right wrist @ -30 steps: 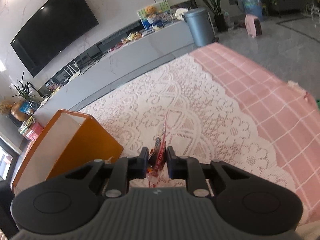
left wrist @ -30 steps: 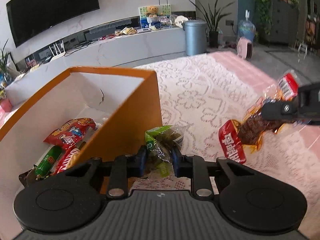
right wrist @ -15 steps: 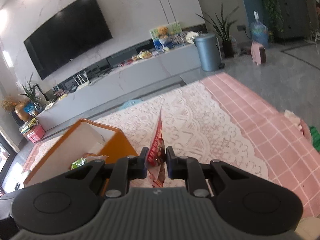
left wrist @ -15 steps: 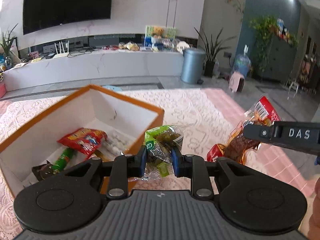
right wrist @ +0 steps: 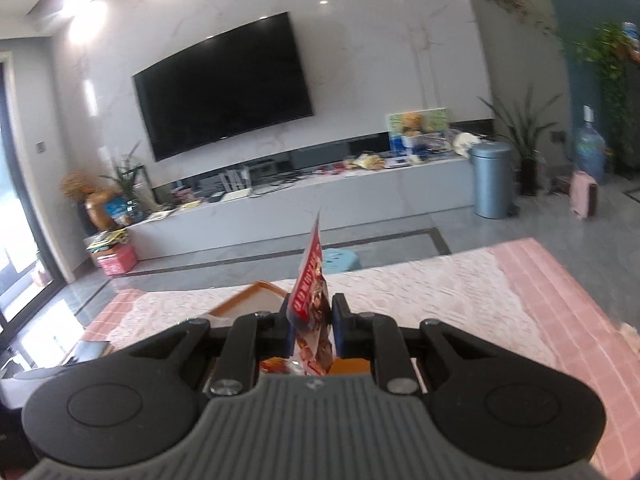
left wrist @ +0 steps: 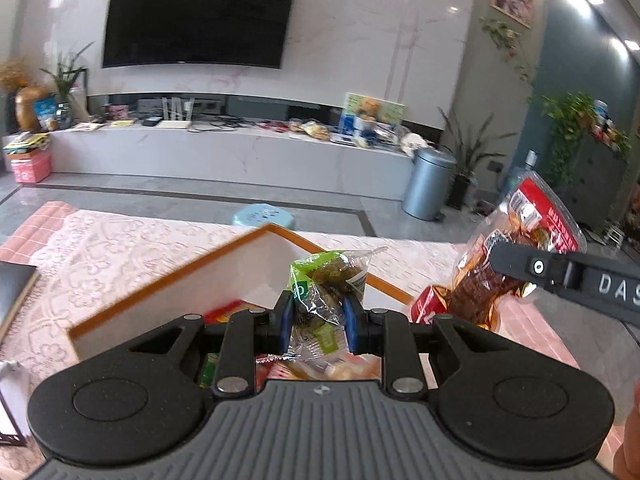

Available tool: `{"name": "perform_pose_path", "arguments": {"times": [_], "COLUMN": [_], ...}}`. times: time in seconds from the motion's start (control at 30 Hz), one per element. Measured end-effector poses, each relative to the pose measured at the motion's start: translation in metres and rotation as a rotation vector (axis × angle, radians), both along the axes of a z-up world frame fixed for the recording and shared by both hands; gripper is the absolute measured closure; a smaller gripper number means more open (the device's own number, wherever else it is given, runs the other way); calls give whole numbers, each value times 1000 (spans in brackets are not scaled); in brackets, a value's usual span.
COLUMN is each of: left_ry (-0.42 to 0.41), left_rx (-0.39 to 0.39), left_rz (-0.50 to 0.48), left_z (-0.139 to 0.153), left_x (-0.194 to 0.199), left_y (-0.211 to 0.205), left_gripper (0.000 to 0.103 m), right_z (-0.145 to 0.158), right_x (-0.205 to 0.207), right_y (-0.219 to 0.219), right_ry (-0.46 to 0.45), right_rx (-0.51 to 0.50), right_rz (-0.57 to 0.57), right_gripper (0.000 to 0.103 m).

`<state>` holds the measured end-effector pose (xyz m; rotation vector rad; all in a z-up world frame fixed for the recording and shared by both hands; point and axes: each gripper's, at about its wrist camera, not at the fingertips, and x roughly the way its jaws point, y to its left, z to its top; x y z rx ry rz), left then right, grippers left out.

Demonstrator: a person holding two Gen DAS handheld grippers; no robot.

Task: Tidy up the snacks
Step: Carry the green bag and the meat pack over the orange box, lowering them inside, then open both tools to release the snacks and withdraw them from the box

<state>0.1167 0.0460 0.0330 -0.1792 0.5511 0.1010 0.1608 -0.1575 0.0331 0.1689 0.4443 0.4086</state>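
My left gripper (left wrist: 316, 322) is shut on a green and clear snack packet (left wrist: 326, 284) and holds it above the near part of the orange box (left wrist: 168, 280) with white inside walls. Red and green snacks lie in the box, mostly hidden under the gripper. My right gripper (right wrist: 311, 322) is shut on a red snack packet (right wrist: 312, 292), held edge-on above the box's rim (right wrist: 240, 300). In the left wrist view the same red packet (left wrist: 500, 256) hangs from the right gripper's finger (left wrist: 560, 274) to the right of the box.
The box stands on a table with a pink lace cloth (left wrist: 100, 256). A dark flat object (left wrist: 12, 284) lies at the table's left edge. Beyond are a TV wall, a long white cabinet (left wrist: 224, 152), a blue stool (left wrist: 264, 216) and a grey bin (left wrist: 426, 184).
Both grippers have tilted up and moved over the box, each still holding its packet. The box interior has dropped mostly out of sight under the left gripper.
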Motion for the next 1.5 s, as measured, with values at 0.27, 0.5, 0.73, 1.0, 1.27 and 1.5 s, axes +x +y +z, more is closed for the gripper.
{"name": "perform_pose_path", "arguments": {"times": [0.27,0.5,0.73,1.0,1.27,1.5], "left_ry": [79,182,258,312,336,306], "left_rx": [-17,-58,-70,-50,-22,17], "left_rz": [67,68,41,35,29,18], "left_z": [-14,-47,-70,-85,-89,-79], "left_x": [26,35,49,61,65,61], "left_y": [38,59,61,61,59,52], "left_gripper": [75,75,75,75,74,66], "right_z": [-12,-44,-78,-92,-102,-101], "right_x": [35,66,92,113,126,128], "right_y": [50,87,98,111,118,117], "right_ry": [80,180,287,275,273,304], "right_rx": [27,-35,-65,-147,-259,-290], "right_rz": [97,162,163,121,87,66], "right_gripper": [89,89,88,85,76,53]}}
